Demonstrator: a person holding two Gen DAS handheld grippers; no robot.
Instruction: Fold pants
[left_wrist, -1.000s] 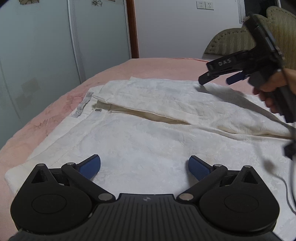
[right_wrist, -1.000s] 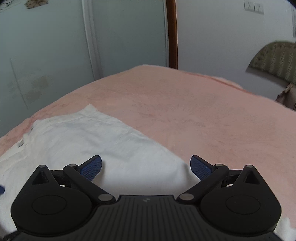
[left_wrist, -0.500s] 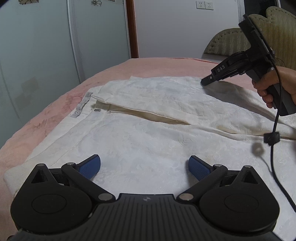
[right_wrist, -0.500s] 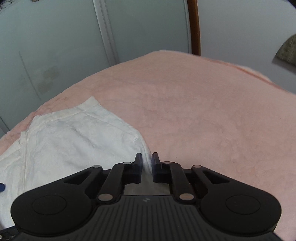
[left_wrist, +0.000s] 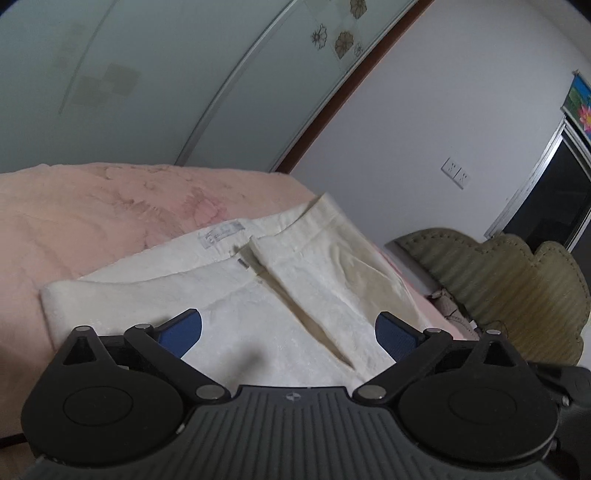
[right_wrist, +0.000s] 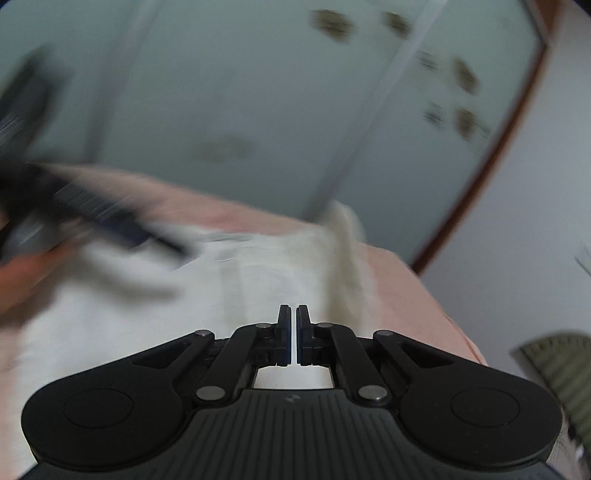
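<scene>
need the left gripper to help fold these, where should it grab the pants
Probably the waistband corner at the far end of the pants: it curls up off the pink bedspread. The open left gripper could come in low along the cloth, one finger sliding under that raised edge.

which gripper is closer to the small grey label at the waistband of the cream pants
Left, as far as the blurred right view lets me judge. The left gripper hangs open over the cream pants, with the small grey label just ahead. The right gripper, jaws nearly together, sits further back.
</scene>
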